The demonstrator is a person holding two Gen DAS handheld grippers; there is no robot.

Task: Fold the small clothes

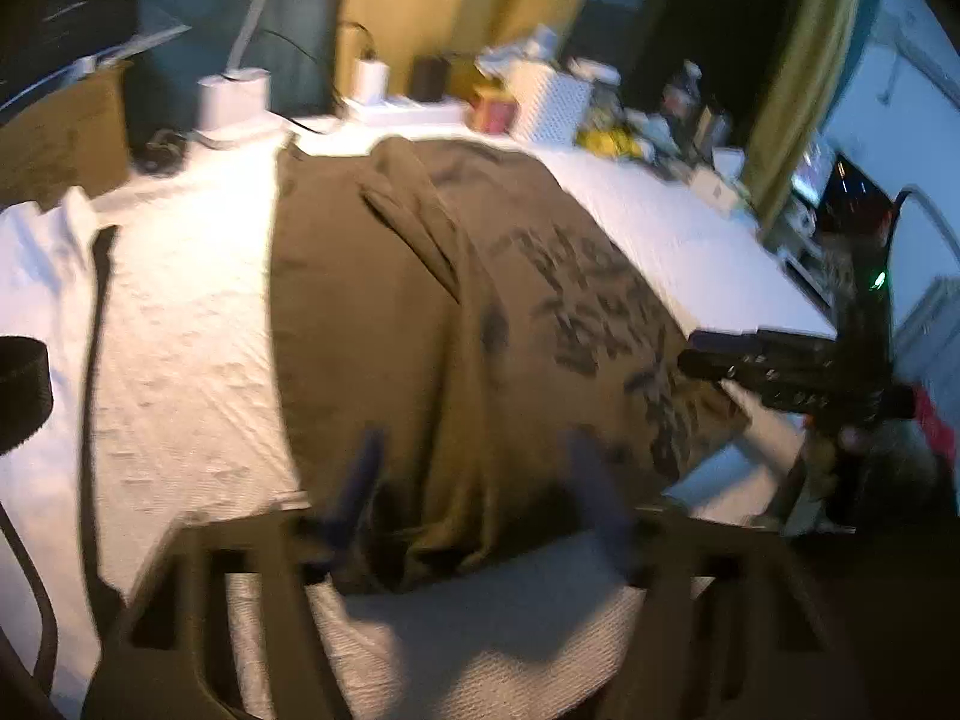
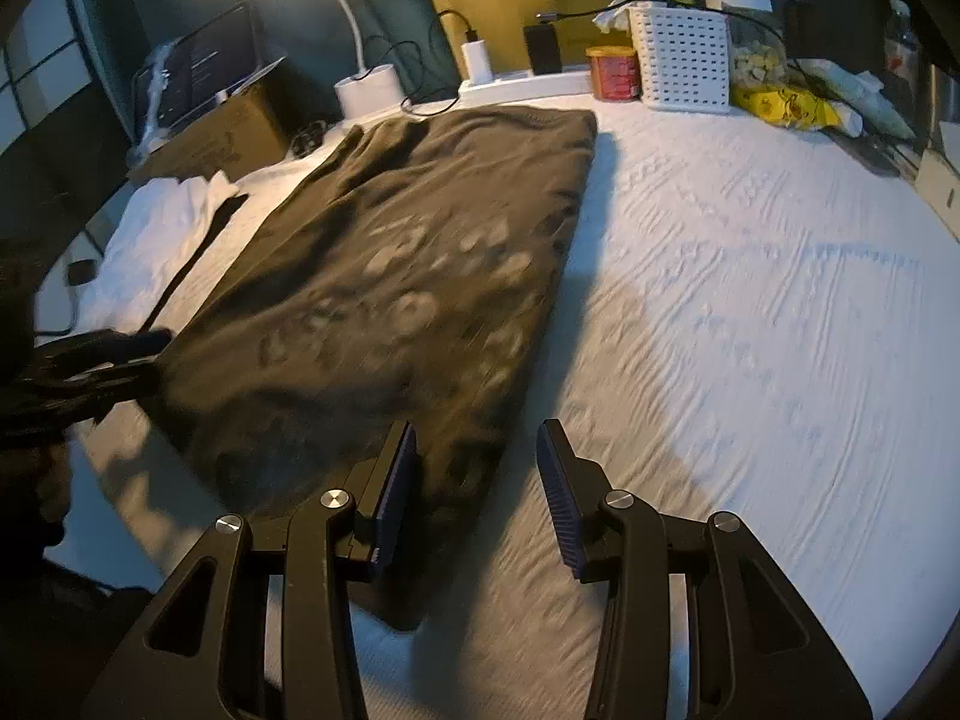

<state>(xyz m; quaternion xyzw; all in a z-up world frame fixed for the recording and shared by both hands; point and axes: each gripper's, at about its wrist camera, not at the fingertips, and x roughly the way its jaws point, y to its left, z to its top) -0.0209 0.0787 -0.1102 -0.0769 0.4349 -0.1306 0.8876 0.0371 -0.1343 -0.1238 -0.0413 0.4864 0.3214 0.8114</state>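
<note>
Shirt (image 2: 396, 276) lies on cloth (image 2: 750, 300); basket (image 2: 681, 60) holds tissue (image 2: 615, 9).

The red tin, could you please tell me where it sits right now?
In the right wrist view, the red tin stands at the table's far edge, touching the left side of the white perforated basket, beyond the brown shirt.

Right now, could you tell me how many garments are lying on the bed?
2: an olive shirt spread mid-bed between both hand-held grippers, and a white garment at the far left edge. More may lie out of view.
</note>
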